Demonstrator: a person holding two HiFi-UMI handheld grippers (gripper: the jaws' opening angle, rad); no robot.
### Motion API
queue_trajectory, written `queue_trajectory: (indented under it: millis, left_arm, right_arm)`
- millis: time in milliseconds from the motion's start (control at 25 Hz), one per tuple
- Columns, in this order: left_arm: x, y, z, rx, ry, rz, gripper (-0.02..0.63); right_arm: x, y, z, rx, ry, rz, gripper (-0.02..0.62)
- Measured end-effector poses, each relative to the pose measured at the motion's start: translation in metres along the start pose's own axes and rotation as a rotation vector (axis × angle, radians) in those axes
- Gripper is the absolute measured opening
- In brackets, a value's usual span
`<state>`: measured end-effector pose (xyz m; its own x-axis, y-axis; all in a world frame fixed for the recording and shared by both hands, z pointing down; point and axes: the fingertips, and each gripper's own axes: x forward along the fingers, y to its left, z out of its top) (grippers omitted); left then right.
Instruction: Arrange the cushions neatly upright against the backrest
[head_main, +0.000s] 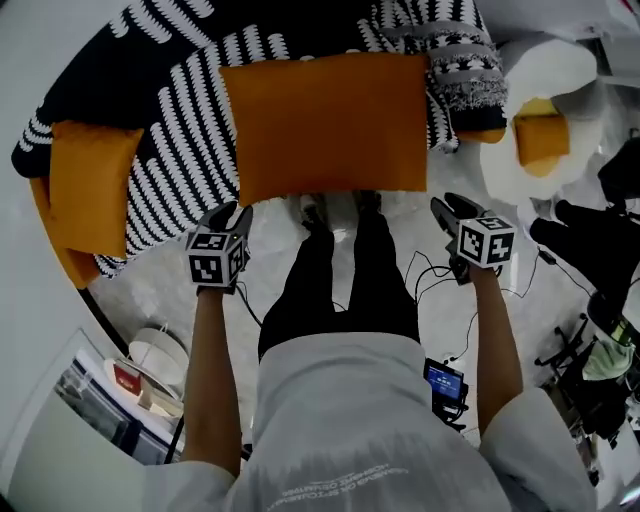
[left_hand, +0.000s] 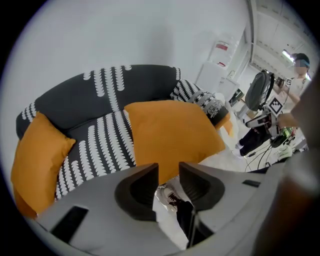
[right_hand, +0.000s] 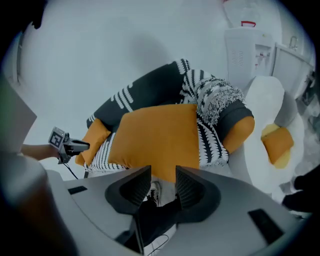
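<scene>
- Both bare forearms reach forward either side of the person's legs, the grippers tipped steeply down
- The left gripper (head_main: 232, 214) hangs just short of the big orange cushion's (head_main: 325, 120) near left corner; its jaws are spread with nothing between them
- The right gripper (head_main: 450, 206) sits off the near right corner, jaws likewise parted and empty
- The big orange cushion is a plain rectangle lying flat on the seat of the black-and-white patterned sofa (head_main: 190, 130), its near edge at the seat front
- A smaller orange cushion (head_main: 90, 185) leans at the sofa's left end, and a fringed black-and-white cushion (head_main: 455, 60) lies at the right end
</scene>
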<state>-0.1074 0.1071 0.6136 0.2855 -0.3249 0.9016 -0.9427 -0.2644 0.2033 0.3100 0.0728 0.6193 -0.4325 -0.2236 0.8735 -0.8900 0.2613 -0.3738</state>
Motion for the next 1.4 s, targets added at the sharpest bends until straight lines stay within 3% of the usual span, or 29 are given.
queue_trajectory:
  millis: [200, 280, 400, 600, 880, 1240, 1400]
  left_arm:
    - [0.034, 0.011, -0.022, -0.027, 0.048, -0.005, 0.155]
    - [0.045, 0.015, -0.030, -0.016, 0.075, 0.002, 0.156]
    - [0.060, 0.023, -0.034, 0.014, 0.104, 0.026, 0.212]
    - [0.078, 0.032, -0.047, 0.103, 0.201, 0.071, 0.256]
    - [0.090, 0.043, -0.070, 0.099, 0.257, 0.064, 0.284]
    - [0.112, 0.042, -0.087, 0.099, 0.321, 0.026, 0.285]
    - [0.123, 0.047, -0.085, 0.033, 0.334, 0.030, 0.285]
  right_arm:
    - [0.033, -0.019, -0.031, -0.072, 0.084, -0.038, 0.137]
    - [0.043, -0.022, -0.041, -0.105, 0.112, -0.030, 0.148]
    - [0.060, -0.026, -0.049, -0.163, 0.141, -0.027, 0.178]
    - [0.082, -0.037, -0.069, -0.243, 0.190, -0.029, 0.196]
    - [0.101, -0.050, -0.103, -0.372, 0.300, -0.044, 0.242]
    - [0.144, -0.053, -0.092, -0.437, 0.285, -0.131, 0.249]
    - [0.156, -0.057, -0.089, -0.485, 0.278, -0.171, 0.249]
